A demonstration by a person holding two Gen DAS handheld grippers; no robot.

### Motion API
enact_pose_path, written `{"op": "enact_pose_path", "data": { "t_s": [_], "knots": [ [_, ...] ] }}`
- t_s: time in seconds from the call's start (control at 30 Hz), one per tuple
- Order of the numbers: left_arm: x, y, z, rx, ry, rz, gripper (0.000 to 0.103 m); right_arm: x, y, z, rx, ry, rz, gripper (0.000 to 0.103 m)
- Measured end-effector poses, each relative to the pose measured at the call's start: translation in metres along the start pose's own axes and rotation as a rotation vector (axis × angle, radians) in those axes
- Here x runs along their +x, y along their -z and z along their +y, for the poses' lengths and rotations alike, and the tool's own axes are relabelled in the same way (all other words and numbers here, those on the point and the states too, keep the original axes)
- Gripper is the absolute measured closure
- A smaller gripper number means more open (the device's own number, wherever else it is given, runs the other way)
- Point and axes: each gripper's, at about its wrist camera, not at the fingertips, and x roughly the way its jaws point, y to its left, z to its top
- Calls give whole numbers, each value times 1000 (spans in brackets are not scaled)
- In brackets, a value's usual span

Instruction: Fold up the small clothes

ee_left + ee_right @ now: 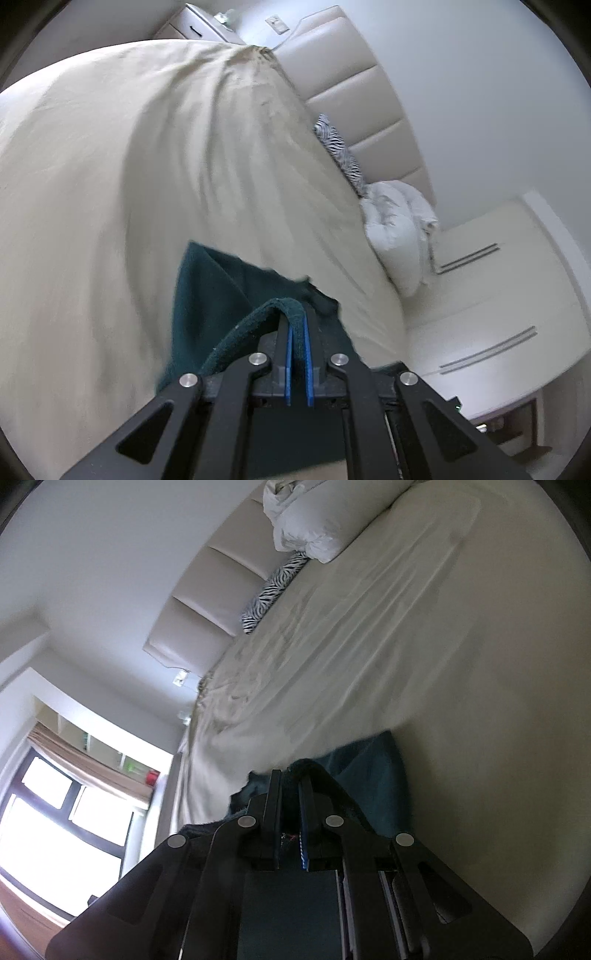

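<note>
Teal cloth (207, 295) hung above bed (92, 184), edge pinched in both left gripper (297, 325) and right gripper (290, 786) jaws. Judged early: lifted, no finished fold visible yet.

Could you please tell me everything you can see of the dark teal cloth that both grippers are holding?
The teal cloth is thick, fuzzy and towel-like. The left gripper pinches a rolled edge between shut blue pads; the right gripper clamps another edge. It hangs between them in folds over the cream bedsheet; whether it touches is unclear.
</note>
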Motion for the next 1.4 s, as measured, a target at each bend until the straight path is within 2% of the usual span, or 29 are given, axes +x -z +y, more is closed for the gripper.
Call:
{"op": "enact_pose_path", "data": {
  "t_s": [0.23,0.3,0.33,0.37,0.4,0.43,0.47,0.57,0.73,0.97,1.07,1.17,1.3,1.37,1.4],
  "knots": [
    [56,-29,31,-19,-68,19,96,88,-24,-15,0,101,57,95],
    [70,-31,40,-10,-120,41,94,113,-26,-26,12,164,99,94],
    [72,-31,44,-16,-126,44,86,121,-26,-29,17,183,119,93],
    [72,-30,48,-31,-120,50,69,126,-25,-32,20,175,130,91],
    [69,-29,50,-41,-120,48,58,126,-24,-33,17,162,118,88],
    [65,-28,51,-45,-128,37,40,121,-19,-34,3,166,97,86],
    [58,-24,51,-34,-132,18,37,119,-17,-34,-12,175,85,80],
    [43,-15,48,5,-131,17,38,110,-17,-36,-23,198,57,52],
    [18,17,27,155,-160,16,41,76,-14,-26,-96,200,16,52],
    [5,74,10,340,-249,30,47,55,44,1,-350,283,124,54],
    [6,88,10,370,-276,32,47,48,69,9,-445,330,140,54],
    [6,93,13,376,-289,30,47,37,80,-5,-453,396,139,59],
    [4,100,12,411,-308,31,51,28,82,-21,-402,422,130,68],
    [7,102,13,417,-323,38,62,26,82,-28,-392,420,139,69],
    [8,102,15,416,-326,42,65,23,84,-30,-392,417,146,77]
  ]
}}
